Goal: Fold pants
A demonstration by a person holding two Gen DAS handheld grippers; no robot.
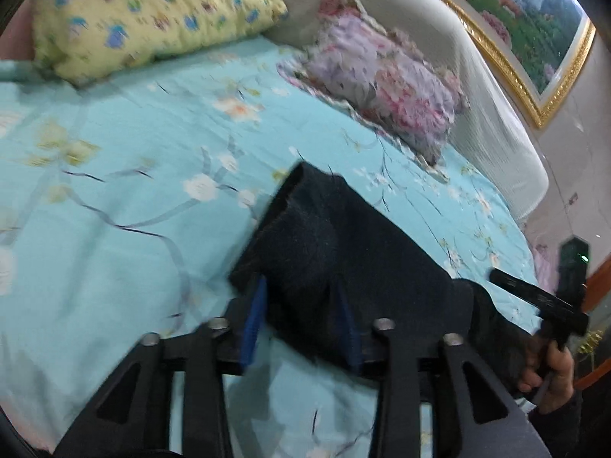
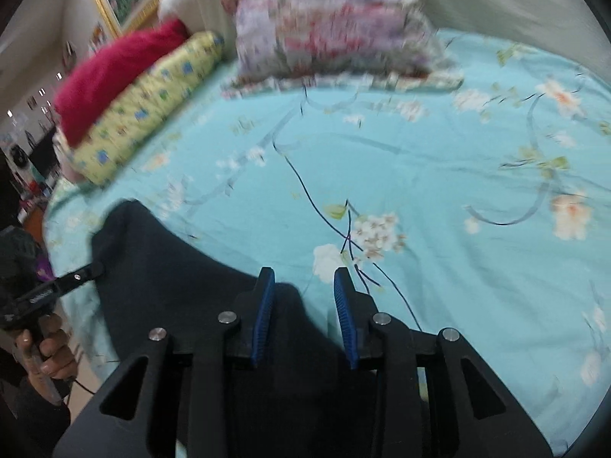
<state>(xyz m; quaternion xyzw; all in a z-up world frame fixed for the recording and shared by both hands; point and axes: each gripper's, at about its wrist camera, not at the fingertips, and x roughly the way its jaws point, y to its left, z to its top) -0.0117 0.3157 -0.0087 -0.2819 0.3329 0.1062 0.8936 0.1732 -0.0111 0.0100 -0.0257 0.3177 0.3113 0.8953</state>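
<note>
The dark navy pants (image 1: 336, 252) lie bunched on the turquoise floral bedsheet (image 1: 133, 175). In the left wrist view, my left gripper (image 1: 301, 320) has its blue pads wide apart, with the pants' cloth lying between and over them. In the right wrist view, my right gripper (image 2: 305, 316) is open over the pants (image 2: 183, 290), its left pad above the cloth and its right pad above the sheet (image 2: 439, 175). The left gripper shows at the far left of that view (image 2: 82, 273), its tip at the pants' edge. The right gripper's body shows at the far right of the left wrist view (image 1: 542, 301).
A yellow patterned pillow (image 1: 152, 23), a red cushion (image 2: 114, 72) and a pink-purple floral pillow (image 1: 385, 80) lie at the head of the bed. A white padded headboard (image 1: 492, 114) curves behind them. A gold-framed picture (image 1: 534, 38) hangs on the wall.
</note>
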